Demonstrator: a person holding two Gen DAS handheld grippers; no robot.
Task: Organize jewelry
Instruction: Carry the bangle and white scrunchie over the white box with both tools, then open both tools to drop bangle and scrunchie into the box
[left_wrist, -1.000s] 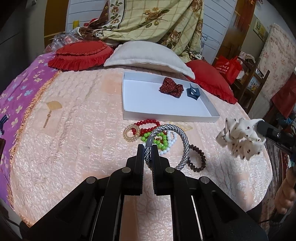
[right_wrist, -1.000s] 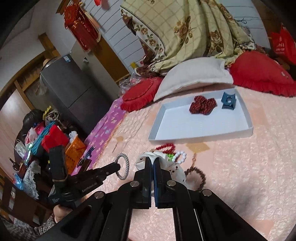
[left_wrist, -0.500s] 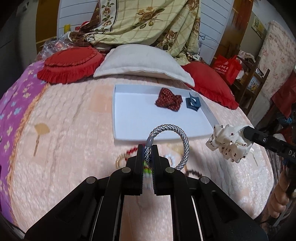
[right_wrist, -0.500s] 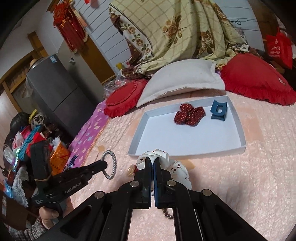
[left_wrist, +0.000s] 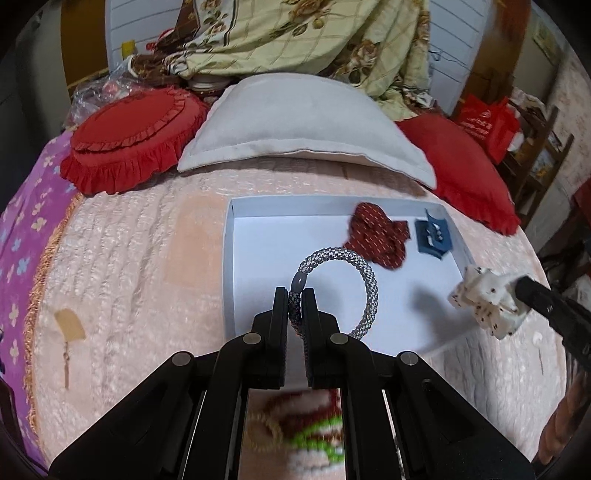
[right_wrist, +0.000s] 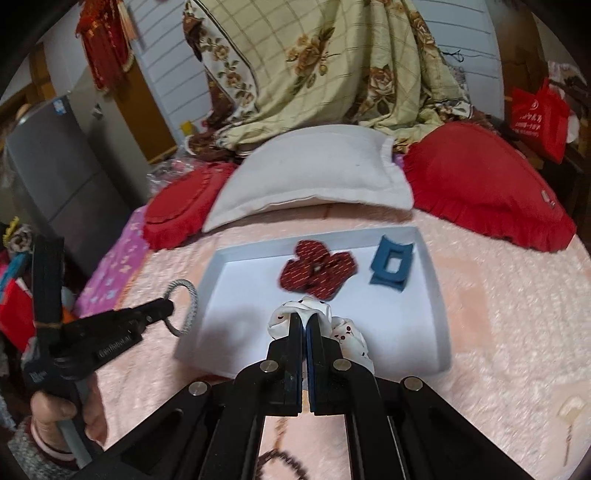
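Observation:
My left gripper (left_wrist: 294, 295) is shut on a grey braided hair tie (left_wrist: 369, 284), which hangs over the white tray (left_wrist: 228, 254) near its front left part. My right gripper (right_wrist: 305, 318) is shut on a white spotted scrunchie (right_wrist: 345, 332), held over the tray's (right_wrist: 437, 306) front middle. Inside the tray lie a dark red patterned scrunchie (right_wrist: 317, 273) and a blue hair claw (right_wrist: 391, 264). In the right wrist view the left gripper (right_wrist: 162, 308) comes in from the left with the grey hair tie (right_wrist: 186, 306). The left wrist view shows the spotted scrunchie (left_wrist: 484, 299) at the right.
Blurred red, green and white bead bracelets (left_wrist: 306, 424) lie on the pink bedspread in front of the tray. A dark bead bracelet (right_wrist: 288, 461) shows under my right gripper. A white pillow (left_wrist: 295, 125) and red cushions (left_wrist: 125, 140) lie behind the tray. A person's hand (right_wrist: 62, 413) holds the left gripper.
Both grippers moved forward from above the bracelet pile to over the tray, each carrying its piece. The bracelets slid down and under the left gripper's body in its view.

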